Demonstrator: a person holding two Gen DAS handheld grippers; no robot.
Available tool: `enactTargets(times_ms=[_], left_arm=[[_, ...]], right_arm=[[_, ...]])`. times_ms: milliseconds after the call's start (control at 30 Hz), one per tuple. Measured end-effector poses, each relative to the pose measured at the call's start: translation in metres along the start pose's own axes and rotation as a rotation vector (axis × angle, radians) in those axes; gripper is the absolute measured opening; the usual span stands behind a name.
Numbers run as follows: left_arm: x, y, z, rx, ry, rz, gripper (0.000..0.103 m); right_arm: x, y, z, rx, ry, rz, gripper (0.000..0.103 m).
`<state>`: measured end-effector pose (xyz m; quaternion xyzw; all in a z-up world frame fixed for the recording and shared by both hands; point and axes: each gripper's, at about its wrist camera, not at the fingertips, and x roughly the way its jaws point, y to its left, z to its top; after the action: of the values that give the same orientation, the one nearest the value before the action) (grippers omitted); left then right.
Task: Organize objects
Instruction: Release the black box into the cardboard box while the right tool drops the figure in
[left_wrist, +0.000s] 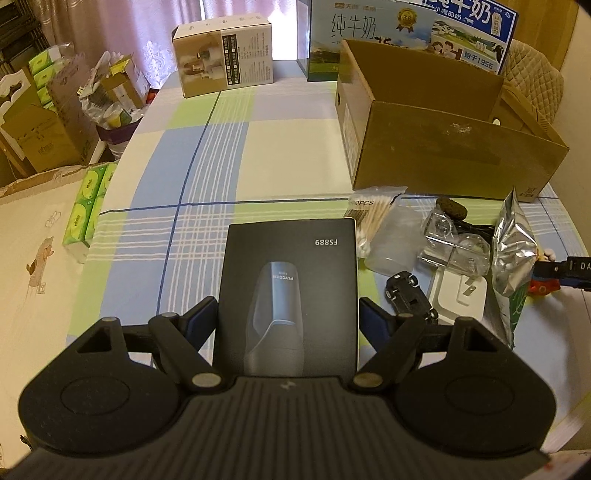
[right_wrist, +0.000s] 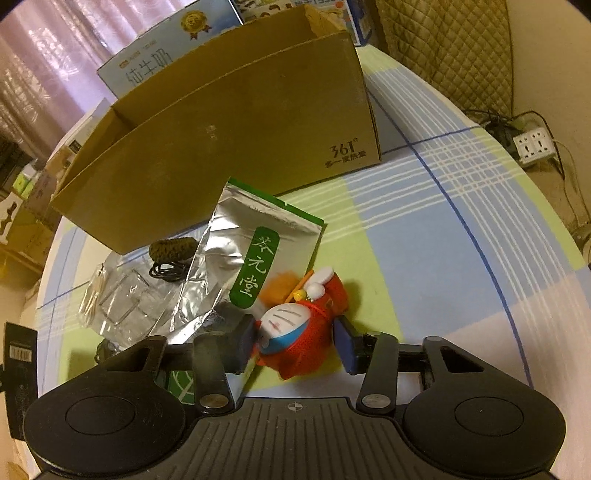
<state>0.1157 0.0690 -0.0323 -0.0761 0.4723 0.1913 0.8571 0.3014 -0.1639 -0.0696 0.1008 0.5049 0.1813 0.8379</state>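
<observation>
My left gripper is shut on a black box marked FS889, gripping its two long sides above the checked tablecloth. The box's edge also shows in the right wrist view. My right gripper sits low over a small red and blue cat figurine lying on the cloth. Its left pad touches the face and its right pad meets the red body. A silver and green foil tea bag lies just behind the figurine. The open brown cardboard box stands beyond.
Beside the cardboard box lie cotton swabs, a clear plastic case, a black toy car and a white flat item. Milk cartons and a white carton stand at the back. Tissue packs are off the left edge.
</observation>
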Motion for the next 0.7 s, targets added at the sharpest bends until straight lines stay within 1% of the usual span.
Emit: enactTargets(times_ms=[167, 367, 533, 700], left_arm=[[0.001, -0.008, 0.006, 0.003, -0.001, -0.010, 0.078], [-0.003, -0.023, 0.025, 0.016, -0.020, -0.028, 0.078], [-0.008, -0.043, 0.054, 0.037, -0.062, -0.062, 0.078], [-0.010, -0.065, 0.096, 0.062, -0.117, -0.081, 0.078]], right_arm=[[-0.010, -0.007, 0.002, -0.005, -0.007, 0.016, 0.042], [-0.037, -0.009, 0.018, -0.013, -0.062, 0.058, 0.042], [-0.063, 0.001, 0.045, -0.066, -0.138, 0.105, 0.042], [-0.074, 0.017, 0.081, -0.132, -0.200, 0.162, 0.042]])
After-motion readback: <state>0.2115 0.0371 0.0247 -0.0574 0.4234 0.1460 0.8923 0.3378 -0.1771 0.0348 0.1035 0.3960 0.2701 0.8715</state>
